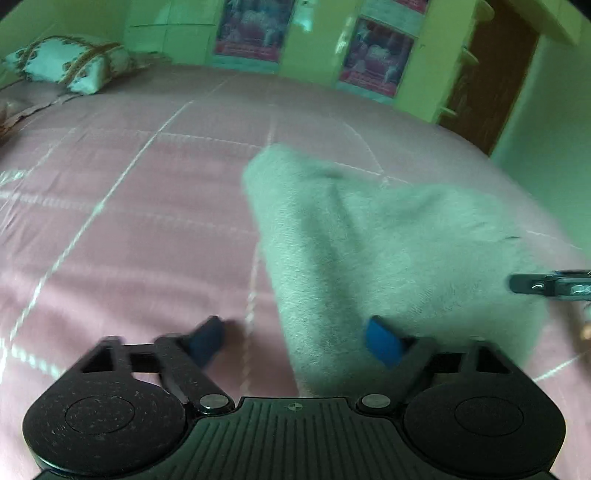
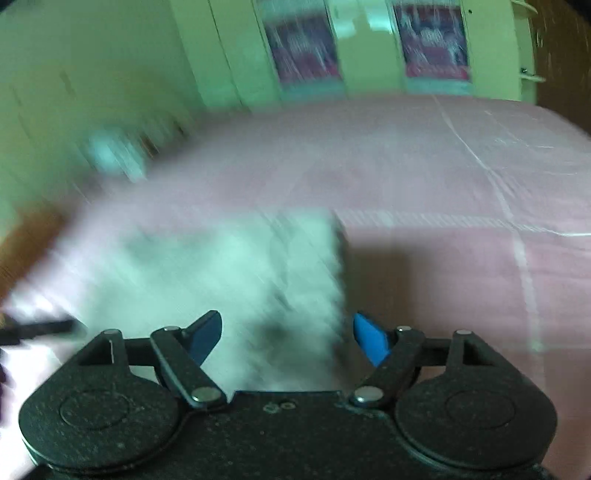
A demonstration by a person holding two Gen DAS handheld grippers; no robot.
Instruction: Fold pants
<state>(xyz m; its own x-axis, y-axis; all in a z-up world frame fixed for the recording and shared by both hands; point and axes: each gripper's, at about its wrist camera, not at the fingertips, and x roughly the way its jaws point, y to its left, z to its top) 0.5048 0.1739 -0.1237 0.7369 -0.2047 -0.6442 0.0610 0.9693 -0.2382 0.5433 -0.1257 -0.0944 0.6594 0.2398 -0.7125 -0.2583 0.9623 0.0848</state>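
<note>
Currently: pale grey pants [image 1: 369, 251], bunched on pink bedspread [image 1: 129, 221], near right. Left gripper [image 1: 295, 341] and right gripper [image 2: 288, 338] both spread wide, holding nothing. Advice: pinch matching edges, lift evenly, align before laying flat.

You had one pair of grey pants [image 1: 369, 240] on one pink bed [image 1: 129, 203], two grippers, left [image 1: 295, 339] and right [image 2: 288, 336], one pillow [image 1: 70, 62] far left, and two posters [image 1: 255, 29] beyond.

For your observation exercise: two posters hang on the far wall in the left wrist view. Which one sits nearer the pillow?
The left poster, closer to the pillow; the right poster hangs toward the brown door.
</note>
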